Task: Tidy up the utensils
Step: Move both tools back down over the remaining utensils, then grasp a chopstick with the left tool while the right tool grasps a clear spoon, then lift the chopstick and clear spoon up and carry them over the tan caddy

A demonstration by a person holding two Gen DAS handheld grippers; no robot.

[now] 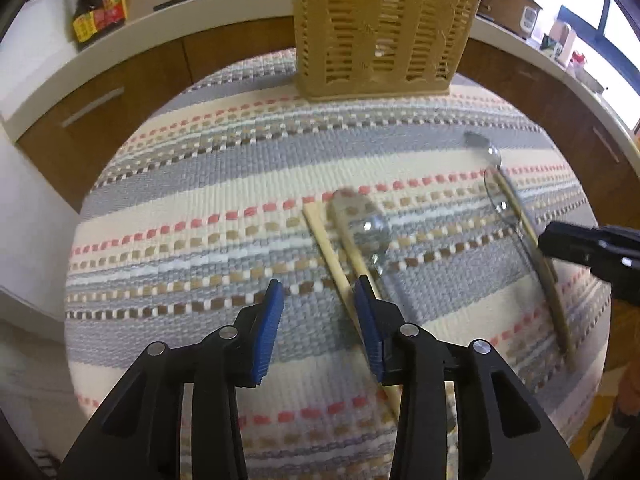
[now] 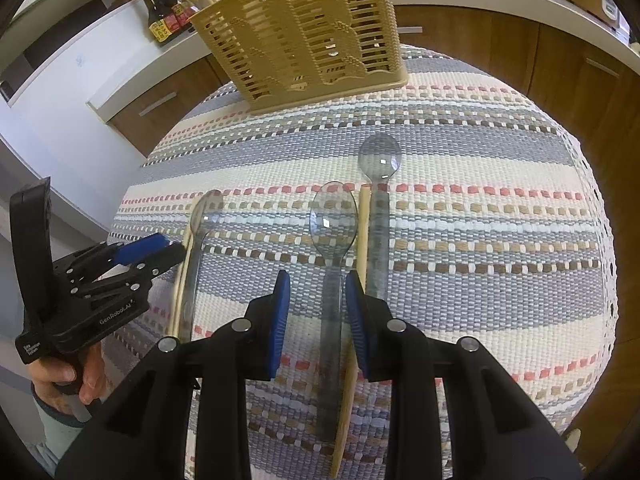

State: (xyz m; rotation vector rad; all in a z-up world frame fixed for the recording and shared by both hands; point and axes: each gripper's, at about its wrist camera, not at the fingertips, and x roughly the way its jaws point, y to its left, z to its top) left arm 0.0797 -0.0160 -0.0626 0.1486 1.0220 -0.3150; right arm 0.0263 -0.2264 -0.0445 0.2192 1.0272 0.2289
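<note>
the right claw (image 2: 316, 308) hangs released, its pads straddling the middle clear spoon (image 2: 333, 240) on the striped surface (image 2: 480, 240). better to pinch only that handle, missing the chopstick (image 2: 363, 236) alongside. the left claw (image 1: 320, 320) is released beside another pair; the basket (image 2: 304, 28) waits beyond.

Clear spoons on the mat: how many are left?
3: one far left by the left gripper, one between the right gripper pads, one just right of it. More may sit in the basket.
</note>
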